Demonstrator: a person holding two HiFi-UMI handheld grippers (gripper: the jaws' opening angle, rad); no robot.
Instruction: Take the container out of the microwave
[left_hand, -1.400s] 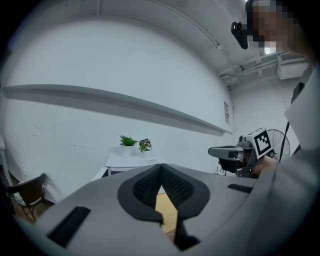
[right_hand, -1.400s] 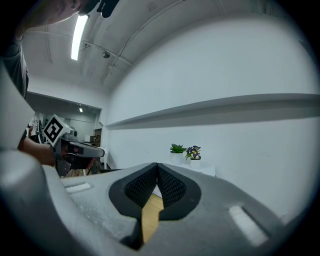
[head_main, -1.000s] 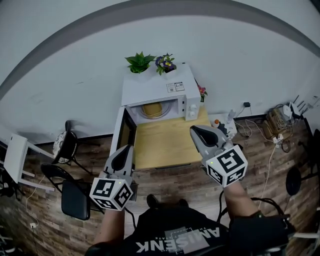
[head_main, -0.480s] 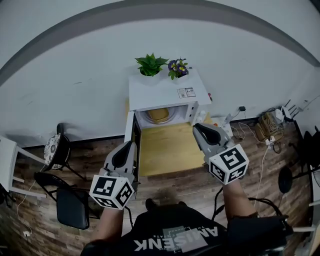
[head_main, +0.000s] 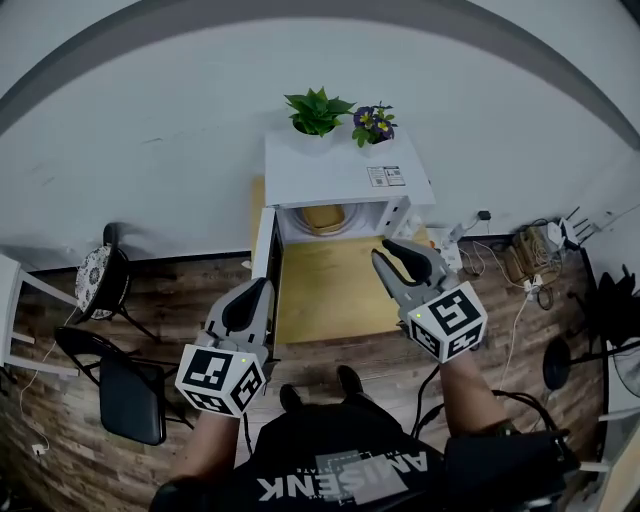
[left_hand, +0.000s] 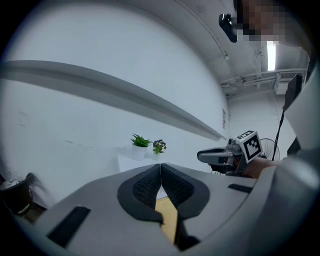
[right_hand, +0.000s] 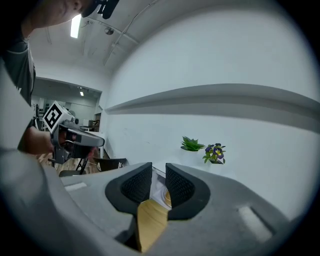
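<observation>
A single yellowish container (head_main: 324, 218) sits inside the cavity of the white microwave (head_main: 345, 180), towards the back; what it holds cannot be told from here. The microwave door (head_main: 263, 250) hangs wide open to the left. On the microwave's top stand two small pots, one with a green leafy plant (head_main: 318, 110) and one with purple flowers (head_main: 373, 121), side by side near the wall. There are two grippers, both held out in front of the oven over the near part of the table and well apart from the container. The left gripper (head_main: 256, 290) has its jaws pressed together with nothing between them. The right gripper (head_main: 386, 256) has just been opening and its jaws now stand a little apart, also empty; through the gap its own view looks into the lit cavity. The microwave rests at the back of a light wooden table (head_main: 320, 300) set against a plain white wall with a grey band. The floor is dark wood planking (head_main: 180, 310). Two chairs stand to the left, a black folding chair (head_main: 122, 392) and one with a patterned seat (head_main: 97, 271), and a tangle of cables (head_main: 532, 256) lies on the floor to the right
</observation>
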